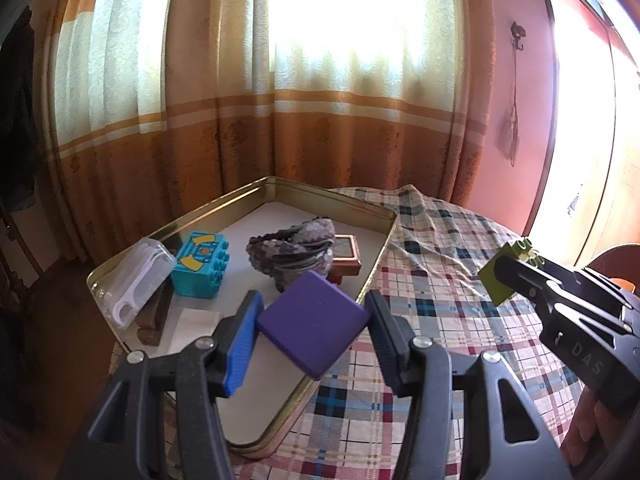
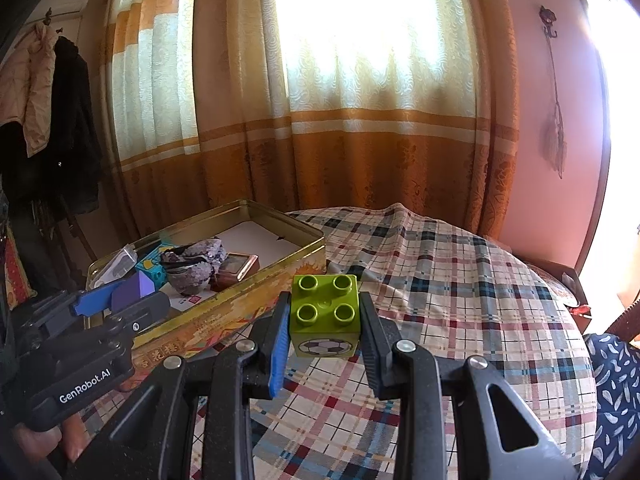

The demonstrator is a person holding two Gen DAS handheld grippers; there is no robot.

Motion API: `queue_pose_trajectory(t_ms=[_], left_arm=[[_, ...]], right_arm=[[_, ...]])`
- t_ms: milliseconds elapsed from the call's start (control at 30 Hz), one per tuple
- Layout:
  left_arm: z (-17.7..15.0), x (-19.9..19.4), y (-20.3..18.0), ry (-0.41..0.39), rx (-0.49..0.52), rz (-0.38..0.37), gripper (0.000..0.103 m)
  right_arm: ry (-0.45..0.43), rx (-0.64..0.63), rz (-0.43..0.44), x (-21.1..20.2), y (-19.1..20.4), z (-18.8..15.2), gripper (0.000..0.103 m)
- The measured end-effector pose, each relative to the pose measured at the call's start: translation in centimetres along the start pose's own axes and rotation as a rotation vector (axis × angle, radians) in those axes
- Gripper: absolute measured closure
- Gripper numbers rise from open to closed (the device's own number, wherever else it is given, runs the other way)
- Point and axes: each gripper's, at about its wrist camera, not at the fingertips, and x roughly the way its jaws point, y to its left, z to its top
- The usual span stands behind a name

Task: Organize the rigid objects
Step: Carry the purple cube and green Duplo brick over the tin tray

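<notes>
My left gripper [image 1: 312,320] is shut on a purple square block [image 1: 312,322], held tilted over the near edge of a gold tin box [image 1: 372,284]. In the right wrist view the same left gripper [image 2: 120,300] and purple block [image 2: 134,290] hang at the left, beside the gold tin box [image 2: 248,300]. My right gripper [image 2: 325,320] is shut on a green studded brick [image 2: 325,314] with a football picture on its front, above the plaid cloth. The green brick [image 1: 508,276] shows at the right in the left wrist view.
Inside the tin lie a teal toy brick [image 1: 200,266], a clear case of white picks [image 1: 134,280], a purple-grey rock [image 1: 294,252], a small framed box [image 1: 346,254] and a dark wooden piece [image 1: 154,316]. The plaid tablecloth [image 2: 440,280] spreads right. Curtains hang behind.
</notes>
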Motion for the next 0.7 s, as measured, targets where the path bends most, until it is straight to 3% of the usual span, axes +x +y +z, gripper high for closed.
queue_pose_trajectory(t_ms=[700], left_arm=[[-0.3, -0.3, 2.2, -0.014, -0.031, 0.026, 0.051]], right_arm=[[-0.016, -0.020, 0.054, -0.2, 3.2, -0.3, 0.069]])
